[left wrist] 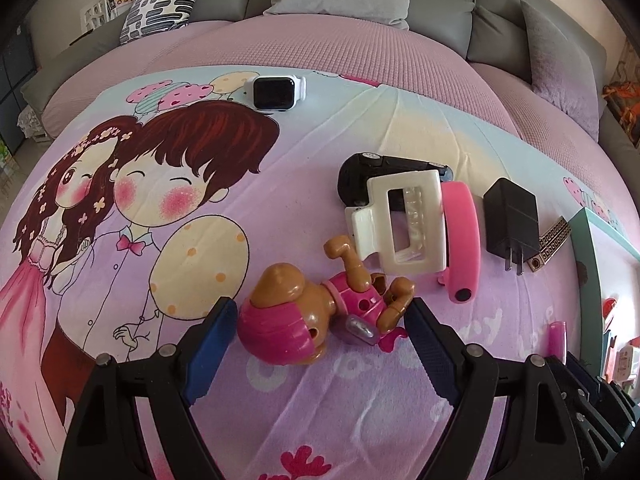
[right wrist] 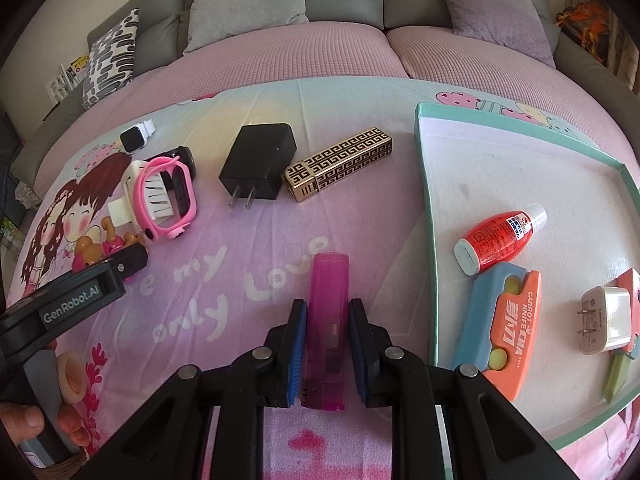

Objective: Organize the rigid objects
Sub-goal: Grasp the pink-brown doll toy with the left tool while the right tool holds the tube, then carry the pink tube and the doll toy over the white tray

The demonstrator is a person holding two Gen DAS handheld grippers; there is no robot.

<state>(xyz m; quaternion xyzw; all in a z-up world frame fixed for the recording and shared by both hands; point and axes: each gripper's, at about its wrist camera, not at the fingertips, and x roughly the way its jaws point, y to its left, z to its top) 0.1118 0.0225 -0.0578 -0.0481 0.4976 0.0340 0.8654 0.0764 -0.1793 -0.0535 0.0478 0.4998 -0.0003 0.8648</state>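
The right gripper (right wrist: pixel 323 344) clamps the pink lighter (right wrist: pixel 327 320) lengthwise, presumably bound for the teal-rimmed tray (right wrist: pixel 425 184). The left gripper (left wrist: pixel 320 332) spreads wide around the toy dog (left wrist: pixel 316 312), ready to close

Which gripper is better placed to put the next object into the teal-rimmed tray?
The right gripper. Its jaws are shut on the translucent magenta lighter, and the teal-rimmed tray lies just to its right. The left gripper is open around the brown-and-pink toy puppy, farther from the tray.

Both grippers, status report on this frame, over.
Right gripper shut on pink lighter. Left gripper open around toy dog, not closed. Tray right of lighter, path clear.
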